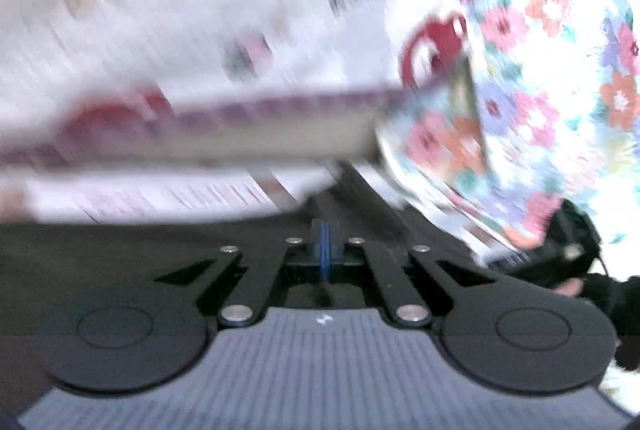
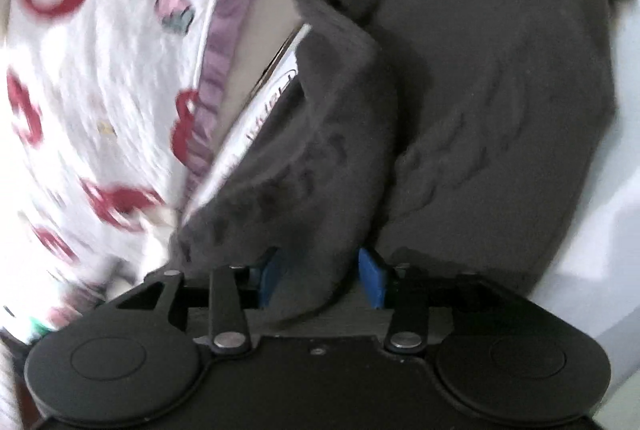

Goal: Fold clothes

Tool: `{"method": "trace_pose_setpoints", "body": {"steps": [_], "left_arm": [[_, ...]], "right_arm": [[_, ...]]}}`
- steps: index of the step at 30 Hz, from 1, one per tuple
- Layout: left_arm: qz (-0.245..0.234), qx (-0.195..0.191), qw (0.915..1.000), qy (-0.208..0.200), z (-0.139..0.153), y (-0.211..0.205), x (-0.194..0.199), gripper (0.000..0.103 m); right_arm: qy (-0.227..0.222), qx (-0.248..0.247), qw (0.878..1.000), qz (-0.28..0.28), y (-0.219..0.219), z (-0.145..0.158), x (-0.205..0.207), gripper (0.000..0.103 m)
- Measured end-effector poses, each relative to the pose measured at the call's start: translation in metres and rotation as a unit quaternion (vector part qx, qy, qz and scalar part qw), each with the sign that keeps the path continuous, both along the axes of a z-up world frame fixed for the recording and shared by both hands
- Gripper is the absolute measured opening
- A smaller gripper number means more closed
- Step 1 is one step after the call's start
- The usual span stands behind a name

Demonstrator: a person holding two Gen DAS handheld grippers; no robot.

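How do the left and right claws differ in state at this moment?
The left claw has its blue pads pressed together, with a dark layer lying by its linkage; whether cloth is pinched there cannot be told. The right claw has its blue pads apart with a thick fold of the dark grey garment between them. The left view is heavily blurred; the right view shows the garment fairly sharply. Both face the white red-patterned bedding.

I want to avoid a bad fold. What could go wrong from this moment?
The right gripper holds only a bunched ridge of the dark garment, so the fabric may slip or fold crooked. The left gripper is shut with its pads together, so one side may hang unsupported.
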State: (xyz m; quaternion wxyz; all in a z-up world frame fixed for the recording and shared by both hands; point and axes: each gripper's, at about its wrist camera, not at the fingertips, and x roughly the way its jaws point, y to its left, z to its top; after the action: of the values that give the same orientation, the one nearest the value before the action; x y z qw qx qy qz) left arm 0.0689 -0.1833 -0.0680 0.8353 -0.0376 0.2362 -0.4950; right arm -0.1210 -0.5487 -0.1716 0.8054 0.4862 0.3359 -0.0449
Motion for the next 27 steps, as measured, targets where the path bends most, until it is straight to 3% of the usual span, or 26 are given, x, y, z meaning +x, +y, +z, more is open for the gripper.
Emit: {"method": "trace_pose_setpoints", "body": {"steps": [2, 4, 9, 11, 12, 14, 16, 18, 20, 21, 22, 23, 24, 25, 27], "left_arm": [[0.015, -0.004, 0.9999, -0.002, 0.010, 0.028, 0.004, 0.000], [0.016, 0.020, 0.9996, 0.010, 0.004, 0.042, 0.003, 0.000], [0.017, 0.110, 0.9879, 0.108, -0.043, 0.031, 0.000, 0.002], [0.004, 0.123, 0.9868, 0.105, -0.047, 0.022, -0.006, 0.003], [-0.004, 0.129, 0.9870, 0.096, -0.048, 0.018, -0.009, 0.006], [-0.011, 0.121, 0.9876, 0.100, -0.051, 0.015, -0.011, 0.007], [-0.011, 0.117, 0.9849, 0.127, -0.058, 0.015, -0.008, 0.007], [-0.010, 0.121, 0.9800, 0.157, -0.066, 0.015, -0.003, 0.007], [-0.012, 0.137, 0.9754, 0.172, -0.073, 0.010, -0.003, 0.008], [-0.012, 0.150, 0.9721, 0.180, -0.076, 0.008, -0.004, 0.014], [-0.009, 0.161, 0.9687, 0.188, -0.080, 0.007, -0.006, 0.026], [-0.007, 0.169, 0.9649, 0.200, -0.083, 0.007, -0.006, 0.033], [-0.008, 0.170, 0.9609, 0.218, -0.087, 0.006, -0.006, 0.038], [-0.011, 0.166, 0.9578, 0.234, -0.090, 0.006, -0.005, 0.038], [-0.015, 0.158, 0.9538, 0.255, -0.093, 0.008, -0.003, 0.038]], "right_arm": [[0.008, -0.034, 0.999, 0.011, -0.002, 0.010, 0.003, 0.051], [0.012, -0.058, 0.998, 0.009, -0.009, 0.018, 0.007, 0.051], [0.021, -0.113, 0.993, -0.007, -0.010, 0.044, 0.031, 0.052], [0.000, -0.148, 0.988, 0.040, 0.010, 0.059, 0.043, 0.055], [-0.010, -0.187, 0.978, 0.090, 0.032, 0.067, 0.052, 0.057], [-0.004, -0.285, 0.939, 0.192, 0.086, 0.074, 0.070, 0.057], [0.012, -0.374, 0.887, 0.272, 0.133, 0.076, 0.085, 0.058], [0.024, -0.452, 0.828, 0.331, 0.167, 0.072, 0.094, 0.059], [0.033, -0.544, 0.752, 0.371, 0.189, 0.065, 0.099, 0.064], [0.040, -0.585, 0.717, 0.377, 0.194, 0.059, 0.100, 0.068], [0.049, -0.611, 0.692, 0.380, 0.196, 0.054, 0.103, 0.069], [0.061, -0.627, 0.677, 0.381, 0.195, 0.050, 0.107, 0.069], [0.072, -0.628, 0.674, 0.383, 0.190, 0.046, 0.110, 0.072], [0.085, -0.613, 0.683, 0.387, 0.182, 0.042, 0.113, 0.082], [0.093, -0.583, 0.709, 0.385, 0.167, 0.037, 0.114, 0.084]]}}
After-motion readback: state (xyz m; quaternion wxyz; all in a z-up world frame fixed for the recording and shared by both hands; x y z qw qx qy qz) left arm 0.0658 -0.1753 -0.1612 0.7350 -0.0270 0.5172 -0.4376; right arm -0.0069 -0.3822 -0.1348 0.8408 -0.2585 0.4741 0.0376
